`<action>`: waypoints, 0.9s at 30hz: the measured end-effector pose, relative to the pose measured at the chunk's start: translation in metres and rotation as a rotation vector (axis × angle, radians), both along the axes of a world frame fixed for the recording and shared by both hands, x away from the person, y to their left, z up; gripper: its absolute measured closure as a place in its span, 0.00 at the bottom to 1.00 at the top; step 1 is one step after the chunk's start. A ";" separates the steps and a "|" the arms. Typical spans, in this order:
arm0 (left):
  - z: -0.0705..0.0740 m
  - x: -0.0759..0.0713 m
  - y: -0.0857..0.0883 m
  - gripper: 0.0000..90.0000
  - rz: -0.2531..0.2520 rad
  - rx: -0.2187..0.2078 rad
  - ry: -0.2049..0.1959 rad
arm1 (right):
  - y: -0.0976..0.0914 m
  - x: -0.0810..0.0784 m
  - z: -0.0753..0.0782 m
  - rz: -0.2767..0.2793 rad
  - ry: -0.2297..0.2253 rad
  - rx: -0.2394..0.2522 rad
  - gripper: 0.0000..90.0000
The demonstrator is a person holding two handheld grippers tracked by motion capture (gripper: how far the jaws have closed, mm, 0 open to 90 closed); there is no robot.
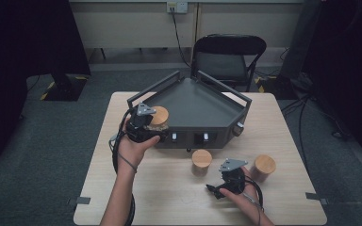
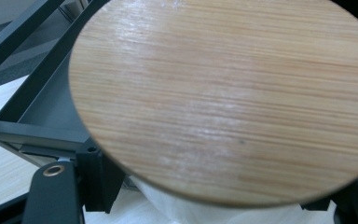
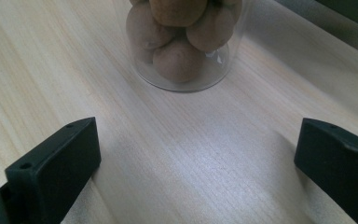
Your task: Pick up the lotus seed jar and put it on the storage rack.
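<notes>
Up close, the left gripper [image 1: 147, 123] has its black jaws clamped on a jar [image 1: 159, 117] with a round, flat lid of pale, straight-grained wood; in the left gripper view that lid [image 2: 223, 98] has a faint sheen, and below it shows a bit of the jar's clear wall over something white. From the high view this held jar sits at about ten o'clock on the table [image 1: 103, 188], right at the left front corner of a dark grey tray [image 1: 193, 101], an angular, matte metal piece with thin rail bars along its back edges and small knobs on its front face; whether the jar touches the tray cannot be told. A smooth, light wood-grain surface covers the table. Two more wooden-lidded jars stand on it: one [image 1: 201, 161] near the centre, just in front of the tray, and another [image 1: 263, 167] at about four o'clock. The right gripper [image 1: 231, 176] rests between them toward five o'clock, its jaws spread wide with nothing between them. Ahead of those jaws, at twelve o'clock in the right gripper view, stands a clear glass jar [image 3: 186, 70] packed with round, dull brown, matte balls, well apart from the jaw tips.
</notes>
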State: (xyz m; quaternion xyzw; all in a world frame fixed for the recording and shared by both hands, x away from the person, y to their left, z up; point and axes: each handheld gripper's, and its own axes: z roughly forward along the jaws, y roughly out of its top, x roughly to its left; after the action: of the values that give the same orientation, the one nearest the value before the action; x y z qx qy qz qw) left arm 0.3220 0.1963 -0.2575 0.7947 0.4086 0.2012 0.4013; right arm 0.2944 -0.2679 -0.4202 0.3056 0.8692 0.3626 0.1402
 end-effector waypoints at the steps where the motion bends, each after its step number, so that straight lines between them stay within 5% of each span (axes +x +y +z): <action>1: 0.001 0.001 -0.001 0.28 0.003 0.002 -0.001 | 0.000 0.000 0.000 0.000 0.000 0.000 0.00; 27: 0.013 0.036 -0.020 0.28 0.033 0.020 0.005 | 0.000 0.000 0.000 -0.001 0.001 0.000 0.00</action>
State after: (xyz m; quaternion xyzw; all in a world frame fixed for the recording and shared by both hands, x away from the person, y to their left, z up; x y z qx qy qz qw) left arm 0.3576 0.1761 -0.2442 0.7922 0.4206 0.2100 0.3891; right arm 0.2943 -0.2678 -0.4201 0.3061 0.8690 0.3625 0.1401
